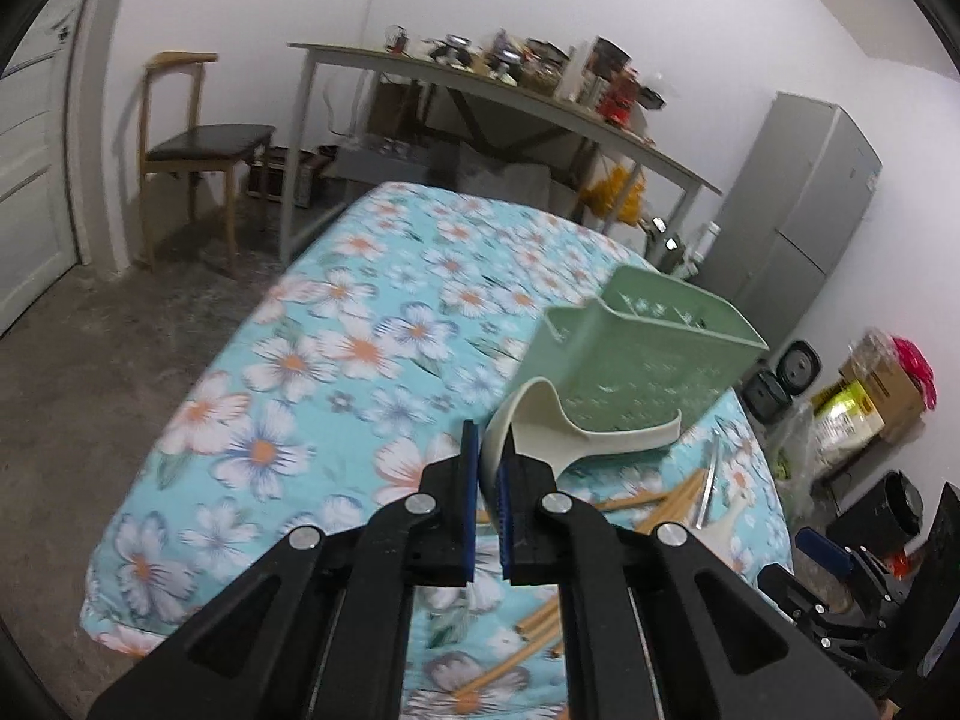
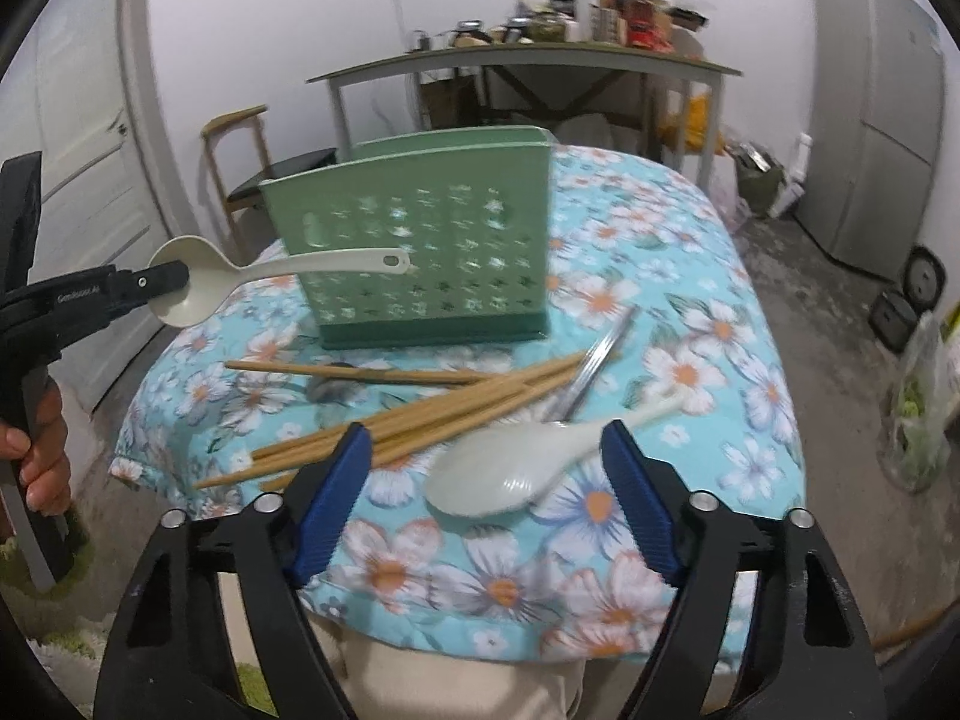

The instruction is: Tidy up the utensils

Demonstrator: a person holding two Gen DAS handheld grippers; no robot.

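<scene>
White walls surround a small table [image 2: 744,324] covered with a turquoise floral cloth; a long desk [image 2: 528,57] loaded with jars and boxes stands behind it, a wooden chair [image 1: 198,150] to the left of the desk, a grey cabinet [image 2: 870,114] at right. Floor is bare concrete.

Green perforated utensil holder [image 2: 432,240] stands upright near the middle of the table, open at the top.

Left gripper [image 1: 489,474]: jaws closed on the rim of the bowl of a cream ladle [image 1: 564,426]. Right wrist view shows the ladle [image 2: 252,279] held clear of the cloth, handle pointing level toward the holder's front wall, its end overlapping that wall in the view; contact cannot be determined. A person's hand [image 2: 39,450] grips the handle of this gripper at the left edge.

Right gripper [image 2: 483,486]: jaws apart, blue pads on either side of a white rice paddle [image 2: 510,474], neither pad pressing on it. Paddle lies flat on the cloth, handle angled up to the right.

Bundle of wooden chopsticks [image 2: 420,414] lies loose on the cloth between paddle and holder, one pair [image 2: 348,372] nearly level just in front of the holder base. Metal chopsticks [image 2: 594,360] lie diagonally across the wooden ones, right of the holder. A metal spoon bowl [image 2: 330,390] shows under the level pair; detail blurred.
</scene>
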